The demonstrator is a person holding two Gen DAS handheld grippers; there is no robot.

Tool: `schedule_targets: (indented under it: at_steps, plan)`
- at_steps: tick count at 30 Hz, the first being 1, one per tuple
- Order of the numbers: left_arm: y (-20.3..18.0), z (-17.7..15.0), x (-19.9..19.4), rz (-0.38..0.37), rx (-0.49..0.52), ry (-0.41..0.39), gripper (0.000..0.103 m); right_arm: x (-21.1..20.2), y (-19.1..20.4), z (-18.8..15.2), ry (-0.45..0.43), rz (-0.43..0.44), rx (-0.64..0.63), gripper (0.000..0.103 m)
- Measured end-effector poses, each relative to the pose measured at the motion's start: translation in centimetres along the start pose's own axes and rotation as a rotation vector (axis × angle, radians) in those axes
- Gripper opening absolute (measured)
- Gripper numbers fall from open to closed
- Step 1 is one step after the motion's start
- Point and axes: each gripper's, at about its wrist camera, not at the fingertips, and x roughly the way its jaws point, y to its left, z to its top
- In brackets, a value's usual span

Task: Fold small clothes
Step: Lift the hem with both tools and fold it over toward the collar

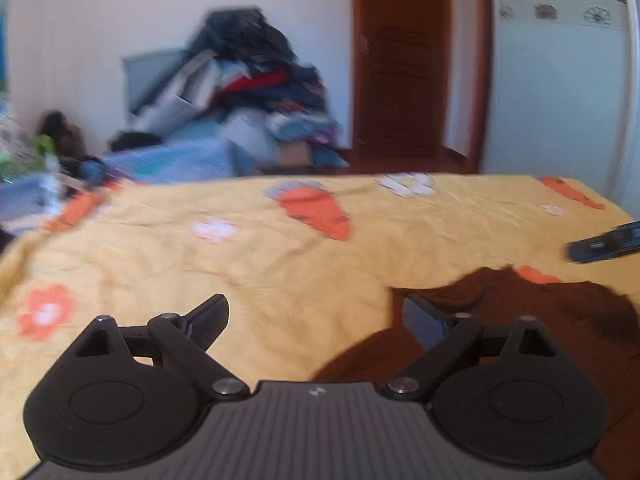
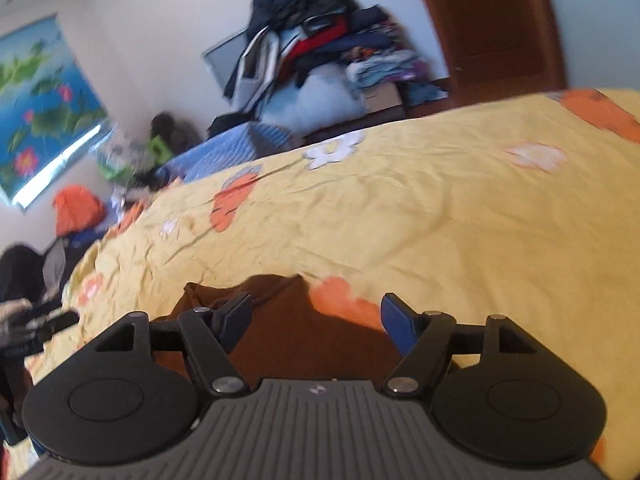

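The brown garment (image 2: 288, 332) lies crumpled on the yellow bedspread (image 2: 440, 220), down at the near edge of the bed, close under both cameras. In the left wrist view it spreads across the lower right, its ragged top edge lapping an orange flower print (image 1: 536, 274). In the right wrist view it sits low and centre, with a small peak of cloth standing up at its far side and another orange flower just beside it on the right.

The right gripper (image 2: 316, 320) hangs directly over that brown cloth, jaws apart and nothing pinched between them. One blue-padded finger is over the fabric, the other over the orange print beside it. Whether either touches the cloth I can't tell.

The left gripper (image 1: 316, 320) has its jaws spread wide, empty, bare yellow bedspread showing between them. Its right finger sits over the garment's left edge, its left finger well clear over the sheet.

A dark blue object (image 1: 604, 242), too blurred to name, pokes in near the bed's right edge. Beyond the bed's far edge, a heap of clothes (image 2: 316, 32) stands against the white wall, with a wooden door (image 1: 400, 64) to its right. A water-lily picture (image 2: 44, 100) hangs at far left in the right wrist view.
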Motion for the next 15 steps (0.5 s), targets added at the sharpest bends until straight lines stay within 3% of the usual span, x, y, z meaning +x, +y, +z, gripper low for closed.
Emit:
schedule_targets:
  at_steps: [1, 3, 6, 7, 8, 9, 11, 13, 14, 15]
  plan:
    - [-0.8, 0.3, 1.7, -0.026, 0.017, 0.03, 0.092, 1.7, 0.5, 0.5, 0.031, 0.01, -0.015, 0.071]
    - [-2.6, 0.7, 4.7, -0.048, 0.067, 0.093, 0.064, 4.5, 1.4, 1.0, 0.092, 0.013, -0.057, 0.066]
    - [-4.5, 0.3, 9.0, -0.095, 0.121, 0.202, 0.042, 7.4, 2.5, 1.0, 0.154, -0.004, -0.138, 0.064]
    - [-5.1, 0.0, 10.1, -0.098, 0.144, 0.225, 0.036, 7.8, 2.8, 0.7, 0.151, -0.002, -0.163, 0.058]
    - [-5.6, -0.1, 10.7, -0.109, 0.165, 0.226, 0.019, 7.9, 3.1, 0.6, 0.141, 0.011, -0.192, 0.047]
    - [-6.0, -0.1, 10.7, -0.105, 0.182, 0.198, 0.006, 8.3, 3.2, 0.6, 0.166, 0.021, -0.196, 0.012]
    - [-6.3, 0.2, 10.5, -0.052, 0.198, 0.134, 0.006, 7.5, 3.3, 0.8, 0.111, 0.021, -0.216, 0.011]
    - [-6.3, -0.2, 11.0, 0.006, 0.202, 0.11, 0.005, 6.4, 2.1, 1.4, 0.036, 0.027, -0.153, 0.01]
    - [-6.1, -0.8, 11.7, 0.031, 0.196, 0.134, 0.002, 6.9, 1.4, 1.2, 0.049, 0.017, -0.121, 0.01]
    - [-6.1, -1.1, 11.7, 0.04, 0.192, 0.102, 0.002, 7.6, 1.1, 0.7, 0.076, -0.007, -0.13, 0.008]
